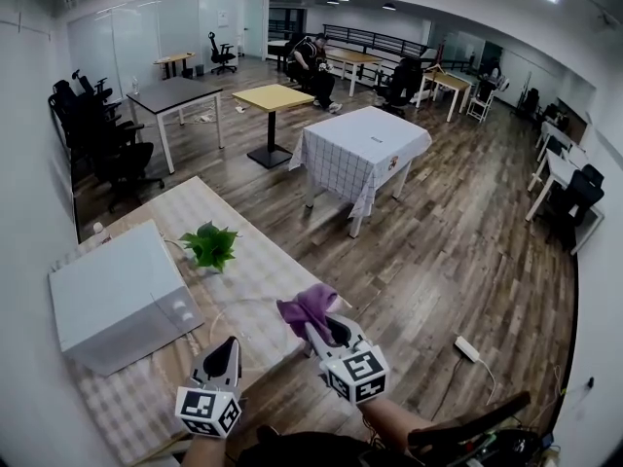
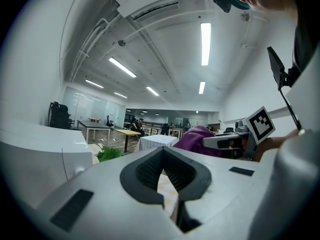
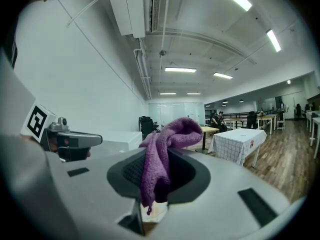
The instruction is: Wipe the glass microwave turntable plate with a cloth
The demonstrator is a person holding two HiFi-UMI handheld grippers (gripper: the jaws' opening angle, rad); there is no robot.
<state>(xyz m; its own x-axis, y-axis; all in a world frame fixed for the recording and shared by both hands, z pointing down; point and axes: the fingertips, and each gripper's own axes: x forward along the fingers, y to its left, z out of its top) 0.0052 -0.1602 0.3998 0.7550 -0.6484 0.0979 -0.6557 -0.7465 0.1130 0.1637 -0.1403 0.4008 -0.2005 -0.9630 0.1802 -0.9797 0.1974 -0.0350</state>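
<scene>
**Cloth clamped and raised, plate waiting beside the microwave**

Head view: I am looking down on the white microwave (image 1: 117, 295) on the near table (image 1: 127, 407). The glass turntable plate (image 1: 248, 324) is lying flat just to the right of the microwave, and it is showing only faintly against the checked cover. The right gripper (image 1: 326, 331) is hovering over the side of the plate away from the microwave, with its jaws biting the purple cloth (image 1: 308, 305). The left gripper (image 1: 224, 353) is sitting closer to the microwave, by the plate's near rim. A potted plant (image 1: 209, 244) is standing just behind the microwave's right front corner.

Left gripper view: the jaws are meeting at their tips with nothing between them. They are aiming out across the room, not down at the glass.

Right gripper view: the cloth is bunching up out of the pinch, with one tail hanging down.

I am judging that wiping is not yet under way. To do it well, I would be lowering a broad fold flat onto the glass, pressing lightly and sweeping in circles. The left gripper should be steadying the rim, since glass may slide on the cover. The plant and the microwave wall are crowding the strokes, and the table edge opposite the microwave is close
</scene>
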